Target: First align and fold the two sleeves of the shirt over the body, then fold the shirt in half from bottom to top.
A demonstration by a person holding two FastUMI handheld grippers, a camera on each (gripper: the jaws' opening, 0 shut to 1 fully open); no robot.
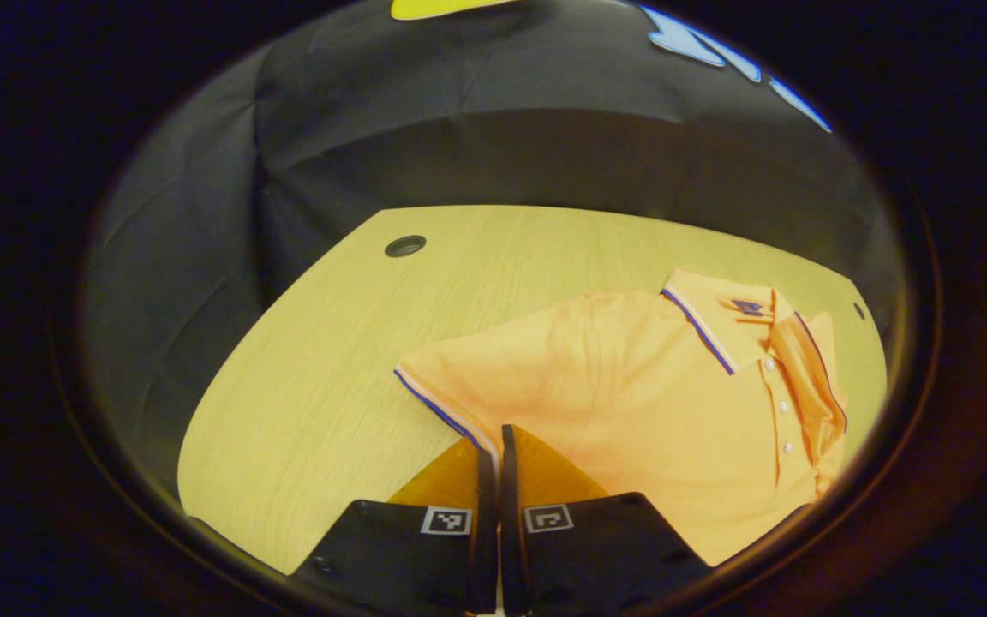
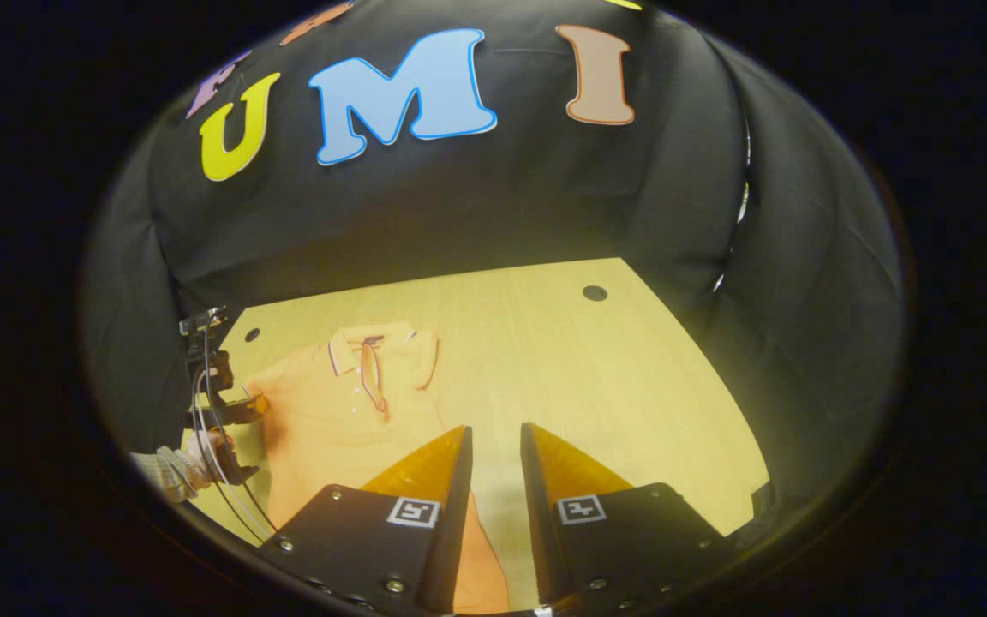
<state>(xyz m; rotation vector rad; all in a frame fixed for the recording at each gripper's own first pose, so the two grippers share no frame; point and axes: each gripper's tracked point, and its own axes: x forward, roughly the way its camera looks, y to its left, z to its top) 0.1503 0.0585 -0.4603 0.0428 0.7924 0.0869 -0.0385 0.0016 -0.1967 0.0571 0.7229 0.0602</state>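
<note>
An orange polo shirt (image 1: 673,411) lies flat on the wooden table (image 1: 322,360), collar toward the far right in the left gripper view. Its near sleeve (image 1: 459,377) has a blue and white trimmed cuff, and my left gripper (image 1: 493,441) is shut on that cuff's edge. The far sleeve (image 1: 810,368) seems folded in next to the button placket. In the right gripper view the shirt (image 2: 331,411) lies at the left. My right gripper (image 2: 493,441) is open above the table (image 2: 631,403), by the shirt's lower right side. The left gripper (image 2: 232,407) shows there at the sleeve, held by a hand (image 2: 202,446).
Black cloth walls the booth behind and beside the table. A round cable hole (image 1: 405,246) sits at the table's far left corner, another hole (image 2: 595,292) at the far right. Bare wood stretches right of the shirt in the right gripper view.
</note>
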